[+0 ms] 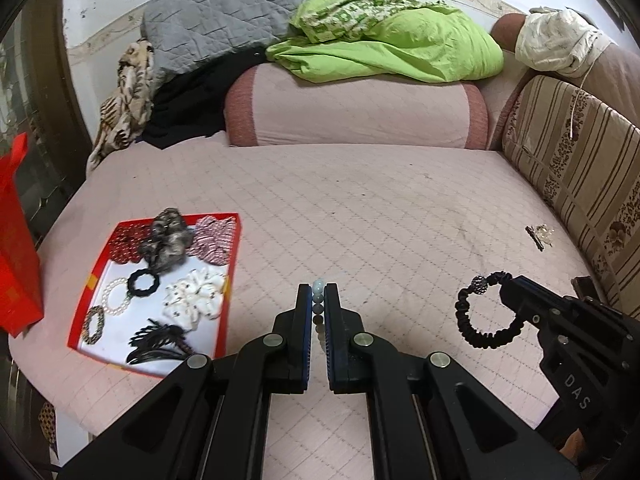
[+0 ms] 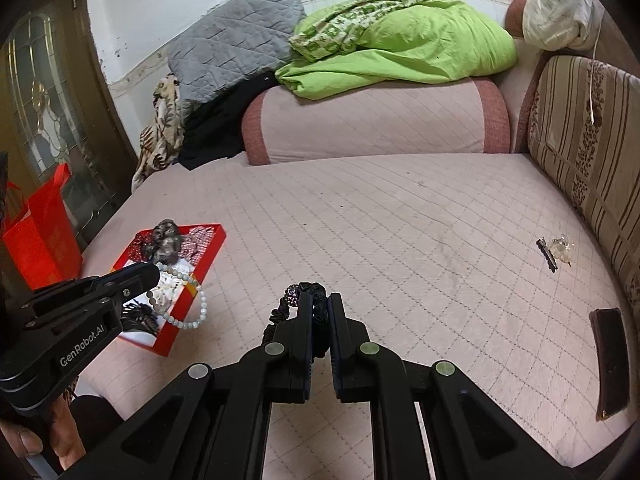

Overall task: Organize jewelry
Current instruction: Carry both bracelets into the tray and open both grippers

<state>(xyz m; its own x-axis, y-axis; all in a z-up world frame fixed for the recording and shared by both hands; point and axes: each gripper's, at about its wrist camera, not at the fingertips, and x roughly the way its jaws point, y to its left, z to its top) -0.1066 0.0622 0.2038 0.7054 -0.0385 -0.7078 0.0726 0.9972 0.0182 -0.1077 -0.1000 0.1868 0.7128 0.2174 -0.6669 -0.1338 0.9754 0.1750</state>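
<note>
Left claw (image 1: 318,300) closed on a pale bead bracelet (image 1: 318,304), pinched edge-on so only a stack of beads shows between the pads; from the right wrist view the rest of the loop (image 2: 188,300) hangs free below the tips. Right claw (image 2: 318,312) likewise closed, on a black elastic bracelet (image 2: 316,298) with a sparkly bead — the ring dangles beside the tips, clear of the bed (image 1: 380,208). Judgement: both pieces are gripped by one short stretch of the loop so they hang untangled and can be lowered flat. Red tray (image 1: 230,276) sits on the bed ahead and to the left of the left claw, well left of the right claw; already holds scrunchies, a pearl bracelet (image 1: 116,296), a black ring, a claw clip (image 1: 156,344). Free white floor remains near its middle — likely the drop zone. Small clip and clear trinkets (image 1: 540,234) lie ahead-right of both claws, near the striped cushion (image 1: 580,168); not yet collected. Dark flat object (image 2: 610,362) lies right of the right claw, identity unclear.
</note>
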